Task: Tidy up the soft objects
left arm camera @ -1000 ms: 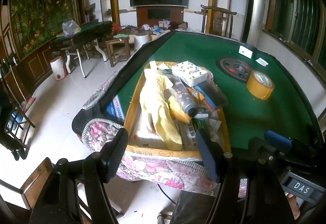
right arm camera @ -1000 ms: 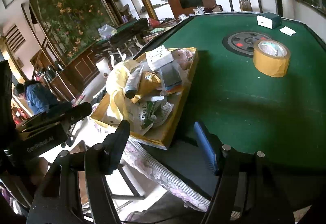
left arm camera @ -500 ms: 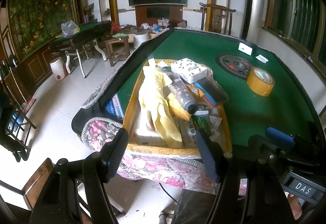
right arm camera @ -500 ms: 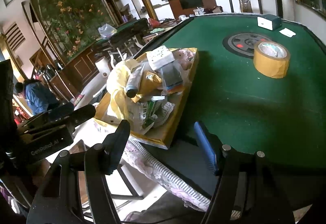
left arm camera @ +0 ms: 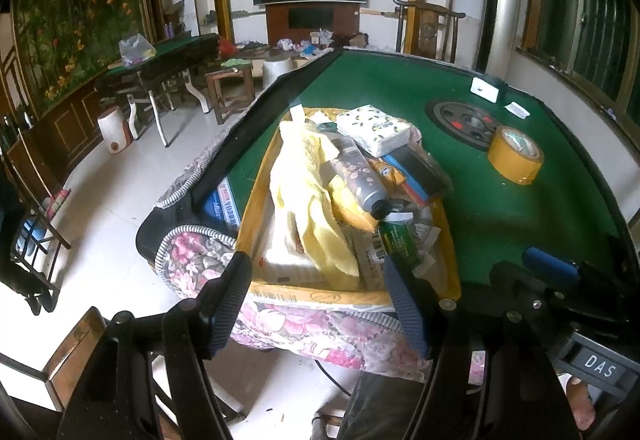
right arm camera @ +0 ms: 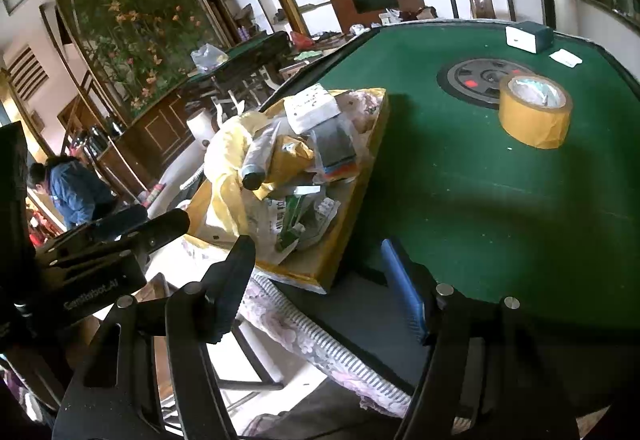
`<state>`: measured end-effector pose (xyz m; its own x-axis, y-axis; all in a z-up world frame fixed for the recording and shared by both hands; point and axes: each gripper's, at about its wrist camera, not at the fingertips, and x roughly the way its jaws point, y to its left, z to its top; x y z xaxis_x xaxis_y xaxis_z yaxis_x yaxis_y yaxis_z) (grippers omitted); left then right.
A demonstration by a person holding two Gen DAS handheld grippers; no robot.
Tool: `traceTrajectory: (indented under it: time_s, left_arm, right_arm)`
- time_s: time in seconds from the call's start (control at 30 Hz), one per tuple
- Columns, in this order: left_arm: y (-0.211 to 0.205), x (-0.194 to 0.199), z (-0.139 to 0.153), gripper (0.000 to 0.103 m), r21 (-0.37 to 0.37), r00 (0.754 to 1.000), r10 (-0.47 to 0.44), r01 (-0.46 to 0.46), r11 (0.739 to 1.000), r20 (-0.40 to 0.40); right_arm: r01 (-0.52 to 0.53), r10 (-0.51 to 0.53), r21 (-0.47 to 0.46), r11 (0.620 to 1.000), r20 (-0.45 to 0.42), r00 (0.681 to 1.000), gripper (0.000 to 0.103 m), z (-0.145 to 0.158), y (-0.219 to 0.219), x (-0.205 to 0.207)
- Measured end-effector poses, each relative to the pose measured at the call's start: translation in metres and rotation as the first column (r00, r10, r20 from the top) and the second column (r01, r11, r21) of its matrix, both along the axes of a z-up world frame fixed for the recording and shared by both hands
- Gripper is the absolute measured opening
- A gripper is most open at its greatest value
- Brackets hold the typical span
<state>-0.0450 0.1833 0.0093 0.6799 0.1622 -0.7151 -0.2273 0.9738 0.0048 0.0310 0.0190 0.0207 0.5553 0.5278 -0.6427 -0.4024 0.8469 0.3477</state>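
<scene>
- We are holding the left gripper (left arm camera: 320, 296) just short of the near edge of the cardboard tray (left arm camera: 448, 240), its fingers spread well apart and gripping nothing.
- We are keeping the right gripper (right arm camera: 316, 280) over the near edge of the tabletop (right arm camera: 500, 200), at about 4 o'clock from the tray, its fingers likewise standing apart and empty.
- We are looking at a heaped tray: a yellow cloth (left arm camera: 316, 208) is draping down the 9 o'clock side of the heap, a grey bottle (left arm camera: 360, 176) is lying across the middle, and a white tissue pack (left arm camera: 374, 128) is sitting at 12 o'clock on top.
- Printed plastic packets (left arm camera: 396, 240) are crowding the tray's 5 o'clock corner, just ahead of the left gripper.
- A roll of yellow tape (right arm camera: 534, 110) is standing well apart, at about 2 o'clock from the tray, on the green felt.
- We are judging that both grippers are standing off from the pile; this would fit an approach for a pick as well as a withdrawal once soft things have been gathered in the tray.
- Any pick from here is calling for care: the cloth is lying under and against the bottle, so pulling it could be rolling the bottle off the heap.
</scene>
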Motion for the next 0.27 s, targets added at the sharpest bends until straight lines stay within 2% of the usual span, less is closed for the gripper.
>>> traceTrajectory:
  time_s: [0.13, 0.27]
  left_arm:
    - [0.005, 0.013, -0.003, 0.069, -0.022, 1.000, 0.001, -0.002, 1.000, -0.007]
    - [-0.001, 0.026, -0.004, 0.069, 0.024, 1.000, 0.002, -0.002, 1.000, 0.005]
  right_arm:
    - [0.004, -0.004, -0.005, 1.000, -0.017, 1.000, 0.066, -0.005, 0.000, 0.009]
    - [0.012, -0.012, -0.004, 1.000, -0.051, 0.999, 0.066, -0.014, -0.001, 0.023]
